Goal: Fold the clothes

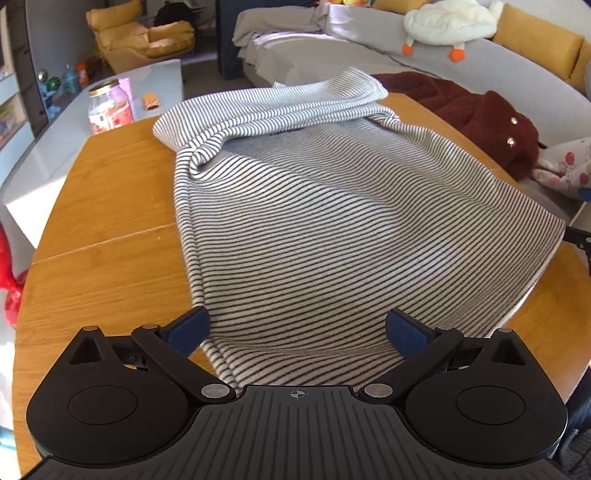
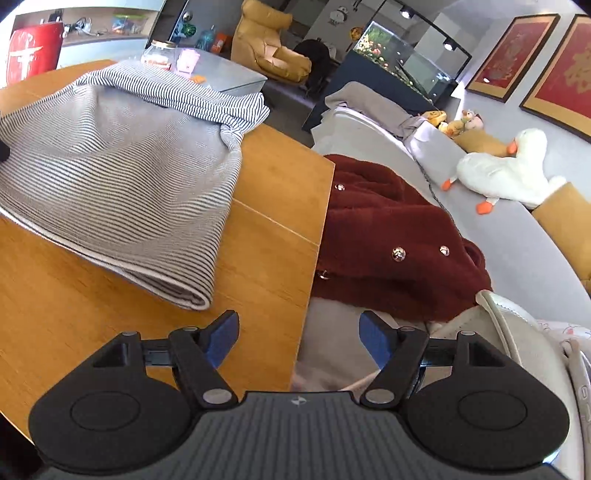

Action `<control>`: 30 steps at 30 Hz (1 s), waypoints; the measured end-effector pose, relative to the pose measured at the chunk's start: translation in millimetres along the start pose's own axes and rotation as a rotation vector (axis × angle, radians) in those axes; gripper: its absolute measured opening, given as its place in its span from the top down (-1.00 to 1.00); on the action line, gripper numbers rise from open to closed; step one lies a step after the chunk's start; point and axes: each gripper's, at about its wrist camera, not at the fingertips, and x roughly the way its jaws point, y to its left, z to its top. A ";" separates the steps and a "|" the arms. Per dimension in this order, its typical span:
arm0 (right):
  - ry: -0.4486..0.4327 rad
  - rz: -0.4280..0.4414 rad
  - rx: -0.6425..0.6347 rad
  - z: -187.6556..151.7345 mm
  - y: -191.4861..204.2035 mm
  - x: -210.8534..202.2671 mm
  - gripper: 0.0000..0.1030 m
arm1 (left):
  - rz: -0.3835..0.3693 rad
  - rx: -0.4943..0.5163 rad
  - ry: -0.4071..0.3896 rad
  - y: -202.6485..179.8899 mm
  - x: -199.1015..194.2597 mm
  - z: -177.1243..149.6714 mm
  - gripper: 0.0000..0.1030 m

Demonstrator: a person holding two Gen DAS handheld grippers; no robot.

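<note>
Wooden table [image 1: 110, 206] bearing a striped top [image 1: 332, 221] laid out with sleeves bunched at the far end, left gripper [image 1: 297, 332] spread wide over its near hem, right gripper [image 2: 299, 341] likewise apart past the table edge: mid-fold by the look, or squaring up, each needing both grippers on the cloth.

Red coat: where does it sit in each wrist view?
Left wrist: red coat upper right, on the sofa beyond the table's far edge.
Right wrist: red coat centre right, beside the table edge.
Shared landmark: white goose toy on the sofa.
</note>
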 end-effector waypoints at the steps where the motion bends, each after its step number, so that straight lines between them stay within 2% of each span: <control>1: -0.006 0.048 0.019 1.2 -5.4 -5.4 -0.51 | 0.006 -0.022 0.010 6.8 0.9 0.3 -1.00; 3: -0.045 0.170 0.069 10.1 -16.1 -18.4 -0.65 | 0.001 -0.073 0.023 20.7 0.9 1.2 -1.00; 5: -0.109 0.252 0.111 27.3 -21.0 -24.3 -0.65 | -0.025 -0.116 0.013 30.7 -2.8 5.3 -1.00; 8: -0.208 0.334 0.204 63.0 -21.4 -17.4 -0.65 | -0.063 -0.143 -0.029 38.1 -10.3 17.3 -1.00; 12: -0.310 0.411 0.341 115.9 -13.7 19.7 -0.64 | -0.104 -0.127 -0.128 28.9 -11.5 53.7 -1.00; 14: -0.321 0.453 0.373 144.5 -10.6 47.1 -0.37 | -0.125 -0.119 -0.179 23.3 -9.4 74.4 -1.00; 15: -0.323 0.474 0.391 158.4 -9.4 61.1 -0.04 | -0.124 -0.108 -0.203 20.4 -5.3 84.5 -1.00; 16: -0.311 0.494 0.412 171.2 -9.2 75.9 0.11 | -0.121 -0.095 -0.228 17.5 -0.7 94.5 -1.00; 20: -0.278 0.508 0.496 210.5 -9.4 138.6 0.14 | -0.072 -0.087 -0.272 14.1 30.4 127.6 -1.00; 22: -0.230 0.491 0.507 216.3 -7.0 170.1 0.14 | -0.057 -0.105 -0.265 16.4 50.4 139.2 -1.00; 27: -0.092 0.454 0.454 194.9 6.9 224.7 0.23 | -0.039 -0.154 -0.154 31.3 100.3 145.7 -1.00; 28: -0.099 0.453 0.426 193.9 8.4 222.4 0.23 | -0.038 -0.161 -0.130 33.9 108.1 144.6 -1.00; 30: -0.110 0.451 0.373 192.3 11.2 218.4 0.23 | -0.036 -0.135 -0.136 35.6 110.6 138.6 -1.00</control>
